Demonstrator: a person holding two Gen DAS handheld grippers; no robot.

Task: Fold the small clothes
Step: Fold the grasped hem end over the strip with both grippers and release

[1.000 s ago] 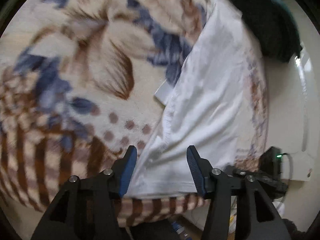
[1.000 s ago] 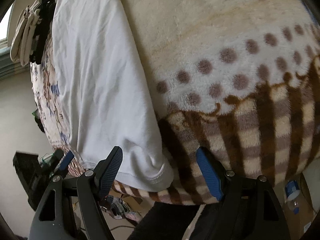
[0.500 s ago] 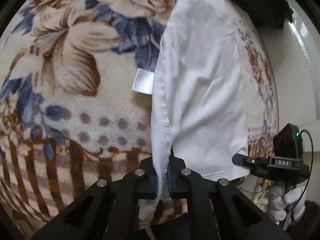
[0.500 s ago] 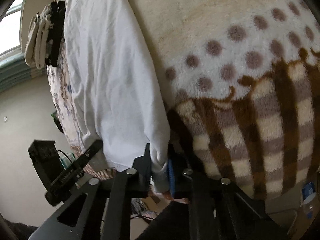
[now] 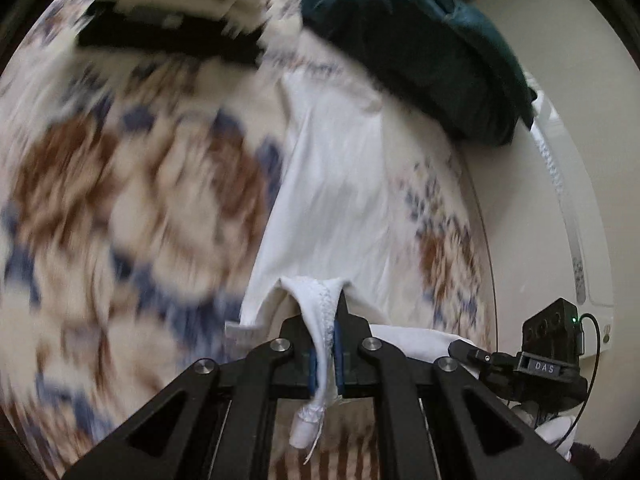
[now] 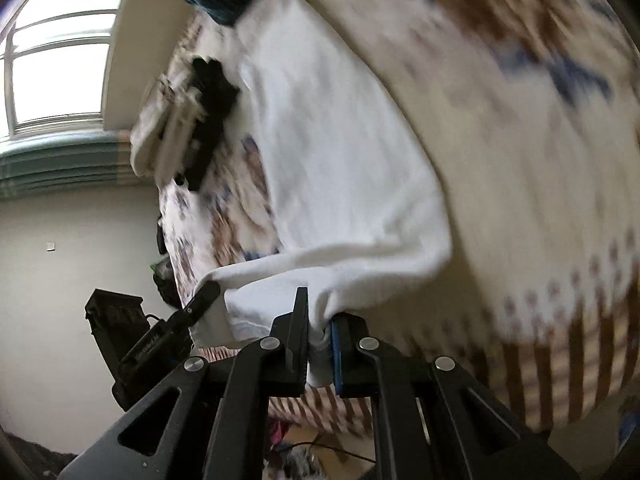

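A white garment [image 5: 336, 200] lies lengthwise on a flower-patterned blanket [image 5: 132, 208]. My left gripper [image 5: 325, 344] is shut on its near hem, which bunches between the blue pads with a white tag hanging below. In the right wrist view the same white garment [image 6: 328, 152] is lifted at its near end, and my right gripper [image 6: 320, 344] is shut on the other near corner. The near edge hangs raised off the blanket [image 6: 520, 160] between the two grippers. Each gripper shows at the edge of the other's view.
A dark teal cloth heap [image 5: 416, 40] lies beyond the garment's far end. A stack of folded cream and black clothes [image 6: 184, 128] sits beside the garment. A window [image 6: 56, 60] and a pale wall [image 6: 60, 240] lie past the bed's edge.
Both grippers went from open over the garment's near hem to shut on it, then rose, lifting that edge off the blanket and carrying it toward the far end.
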